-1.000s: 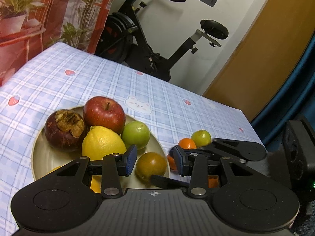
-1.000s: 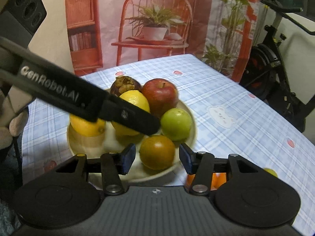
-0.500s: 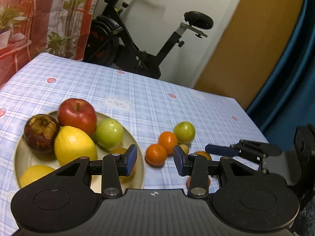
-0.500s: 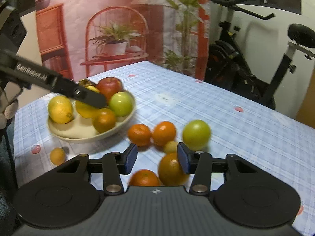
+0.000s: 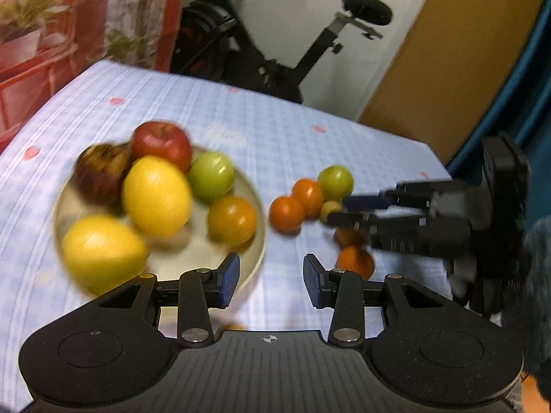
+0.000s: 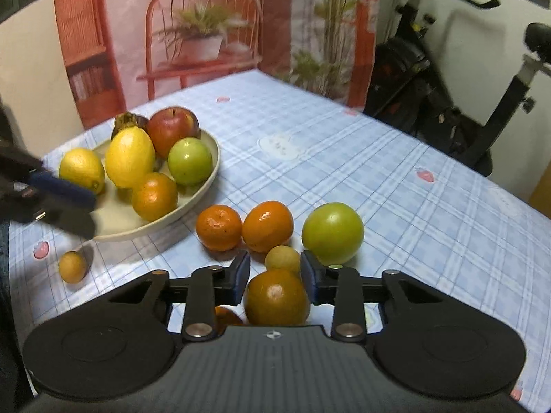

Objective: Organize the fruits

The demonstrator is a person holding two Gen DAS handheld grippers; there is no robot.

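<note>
A beige plate (image 6: pixel 206 175) holds a red apple (image 6: pixel 172 130), a dark mangosteen (image 6: pixel 129 122), two lemons (image 6: pixel 129 156), a green fruit (image 6: pixel 189 161) and a dull orange (image 6: pixel 155 196). To its right, loose on the cloth, lie two tangerines (image 6: pixel 218 227), a green fruit (image 6: pixel 332 232) and a small yellow fruit (image 6: pixel 282 258). My right gripper (image 6: pixel 274 277) is closing, its blue pads against the sides of an orange (image 6: pixel 275 297). My left gripper (image 5: pixel 271 284) stands open and empty above the plate's near rim (image 5: pixel 256 258). The left wrist view is blurred.
A checked blue tablecloth (image 6: pixel 396 179) covers the table. A small yellow fruit (image 6: pixel 72 266) lies alone in front of the plate. Another orange (image 6: pixel 227 316) sits half hidden under the right gripper. An exercise bike (image 5: pixel 275 51) stands behind the table.
My right gripper left the plate, swung over to the loose fruit and narrowed its jaws onto an orange. The left gripper shifted sideways beside the plate, jaws unchanged.
</note>
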